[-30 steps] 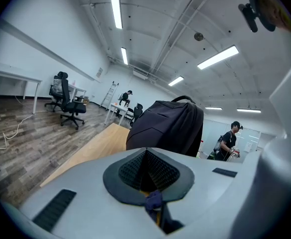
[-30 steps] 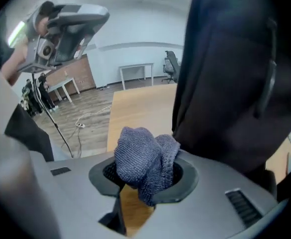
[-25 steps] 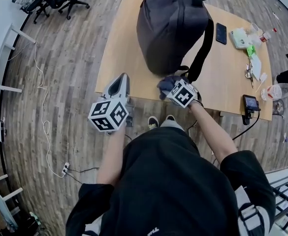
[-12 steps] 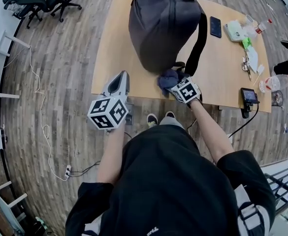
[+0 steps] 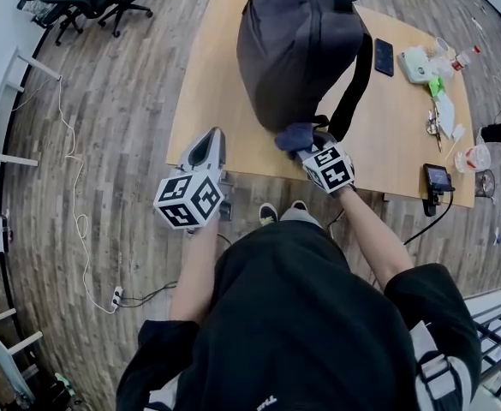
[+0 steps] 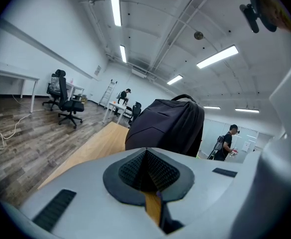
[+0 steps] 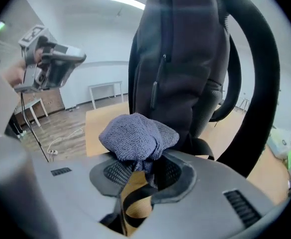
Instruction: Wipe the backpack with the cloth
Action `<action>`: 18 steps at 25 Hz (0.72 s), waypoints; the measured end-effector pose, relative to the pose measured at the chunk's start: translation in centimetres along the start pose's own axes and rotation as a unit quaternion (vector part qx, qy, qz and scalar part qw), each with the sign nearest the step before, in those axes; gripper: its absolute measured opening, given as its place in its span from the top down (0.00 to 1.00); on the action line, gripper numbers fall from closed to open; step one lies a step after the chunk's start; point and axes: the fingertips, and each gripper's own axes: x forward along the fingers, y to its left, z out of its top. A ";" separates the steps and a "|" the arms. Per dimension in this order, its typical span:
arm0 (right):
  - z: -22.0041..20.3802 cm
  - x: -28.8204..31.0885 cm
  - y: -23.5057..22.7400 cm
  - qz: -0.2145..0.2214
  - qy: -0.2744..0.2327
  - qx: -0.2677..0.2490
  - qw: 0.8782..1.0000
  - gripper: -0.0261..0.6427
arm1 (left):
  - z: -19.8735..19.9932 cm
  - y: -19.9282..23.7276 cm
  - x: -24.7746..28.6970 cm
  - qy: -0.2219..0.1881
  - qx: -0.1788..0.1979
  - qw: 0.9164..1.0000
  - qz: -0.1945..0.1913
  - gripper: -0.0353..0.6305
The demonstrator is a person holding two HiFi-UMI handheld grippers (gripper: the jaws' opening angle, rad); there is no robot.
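While the cloth (image 7: pixel 135 136) sits in the right tongs (image 7: pixel 144 169): it is a blue-grey ball. The tongs have just been closing on it, and now they pinch it tight.
Backpack (image 5: pixel 297 45): it is dark and stands up on the desk (image 5: pixel 396 144), close to the edge nearest the person.
Where the cloth is: low down, right at the bottom of the backpack, just beside the black strap (image 5: pixel 353 88). It looks like it touches the backpack, but that is hard to be sure of.
Left tongs (image 5: pixel 209 142): clenched shut with nothing in them. They are held by the near corner of the desk, left of the backpack and apart from it.
Step now: this looks like a wipe along the bottom of the backpack.
How to do it well: hold the pinch tight so the cloth does not slip out. Push the soft ball onto the backpack, not the hard tips. Rub in long, slow lines and go up bit by bit so no spot is missed.
Watch out: the backpack is tall and could tip or slide if pushed hard. The left tongs could lean on its side to steady it.
Strap: the cloth could snag on it, so go round it.
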 end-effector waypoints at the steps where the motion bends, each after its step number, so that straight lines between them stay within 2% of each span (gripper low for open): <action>1: 0.8 -0.4 -0.1 0.005 -0.012 0.017 1.000 0.79 | 0.1 0.2 -0.1 -0.002 -0.001 1.000 0.002 0.92; 5: 5.8 -3.2 -1.5 0.001 -0.086 0.083 0.993 0.80 | 0.2 0.5 -0.2 -0.002 -0.002 1.000 0.002 0.92; 8: 10.9 -6.6 -3.1 -0.021 -0.154 0.093 0.983 0.80 | 0.3 0.3 0.1 -0.004 -0.001 1.000 -0.001 0.92; 13: 18.9 -13.7 -4.6 -0.074 -0.259 0.044 0.962 0.80 | 0.8 -0.1 0.2 -0.007 0.002 1.000 -0.007 0.92; 18: 24.7 -18.3 -4.9 -0.138 -0.304 -0.052 0.941 0.80 | 1.2 -0.3 0.3 -0.010 0.005 1.000 -0.012 0.92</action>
